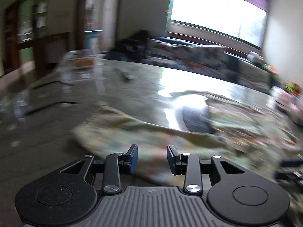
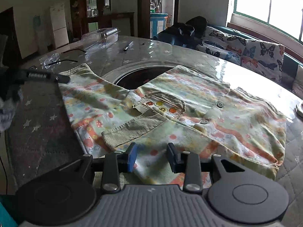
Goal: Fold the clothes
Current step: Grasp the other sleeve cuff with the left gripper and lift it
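Observation:
A small pale green garment with orange stripes, corduroy collar and chest pocket lies spread flat on the table. My right gripper is open, hovering over the garment's near hem. My left gripper is open above one edge of the same garment; that view is motion-blurred. The left gripper also shows in the right wrist view, at the garment's far left corner.
The table has a grey star-print cover and a round dark inset. Safety glasses, a pen and a clear plastic box lie at the far side. A butterfly-print sofa stands behind.

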Motion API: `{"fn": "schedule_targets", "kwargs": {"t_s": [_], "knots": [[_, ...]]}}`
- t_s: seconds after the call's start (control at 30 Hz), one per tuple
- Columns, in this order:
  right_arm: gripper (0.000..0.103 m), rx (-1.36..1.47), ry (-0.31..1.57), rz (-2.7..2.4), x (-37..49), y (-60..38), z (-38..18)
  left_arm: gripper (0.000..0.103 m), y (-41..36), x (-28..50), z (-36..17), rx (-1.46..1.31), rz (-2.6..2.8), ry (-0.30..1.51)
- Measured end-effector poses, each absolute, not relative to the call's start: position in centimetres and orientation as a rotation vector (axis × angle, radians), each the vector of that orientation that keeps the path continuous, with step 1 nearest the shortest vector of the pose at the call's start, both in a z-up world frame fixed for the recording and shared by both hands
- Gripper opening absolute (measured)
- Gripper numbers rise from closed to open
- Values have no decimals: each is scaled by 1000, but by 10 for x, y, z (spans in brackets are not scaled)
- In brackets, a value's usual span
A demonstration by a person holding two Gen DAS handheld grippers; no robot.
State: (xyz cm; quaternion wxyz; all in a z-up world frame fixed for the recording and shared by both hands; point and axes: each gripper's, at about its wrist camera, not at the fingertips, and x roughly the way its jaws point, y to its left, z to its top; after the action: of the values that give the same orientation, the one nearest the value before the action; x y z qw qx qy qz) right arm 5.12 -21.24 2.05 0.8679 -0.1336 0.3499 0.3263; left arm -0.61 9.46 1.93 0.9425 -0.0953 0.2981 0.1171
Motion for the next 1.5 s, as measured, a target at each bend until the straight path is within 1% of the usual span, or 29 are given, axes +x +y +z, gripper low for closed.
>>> {"fn": "schedule_targets", "kwargs": {"t_s": [0.1,0.17,0.2,0.4,0.6,0.63,0.67,0.7,0.73,0.83,1.03,1.27,1.5], "knots": [[35,-272,728,682,52,-213,22,38,120,-2,20,-211,359,595],[35,-270,724,681,52,-213,23,42,133,0,19,-220,415,593],[35,-269,723,680,52,-213,24,42,139,1,18,-226,437,595],[35,-262,723,679,53,-214,25,42,153,10,10,-266,458,629],[35,-249,722,672,52,-217,25,40,156,14,4,-292,458,646],[35,-247,721,671,52,-218,25,36,156,15,4,-293,457,644],[35,-245,721,669,51,-218,25,27,156,15,3,-294,455,642],[35,-243,720,667,51,-219,26,21,155,16,3,-294,453,640],[35,-241,719,665,51,-219,26,10,156,16,3,-314,434,638],[35,-234,717,660,50,-221,26,8,151,13,11,-349,392,606],[35,-211,706,626,48,-234,29,7,113,7,51,-356,225,523],[35,-164,675,566,45,-262,37,7,34,15,94,-311,-57,477],[35,-104,650,464,42,-304,43,7,-59,28,103,-283,-342,504]]}}
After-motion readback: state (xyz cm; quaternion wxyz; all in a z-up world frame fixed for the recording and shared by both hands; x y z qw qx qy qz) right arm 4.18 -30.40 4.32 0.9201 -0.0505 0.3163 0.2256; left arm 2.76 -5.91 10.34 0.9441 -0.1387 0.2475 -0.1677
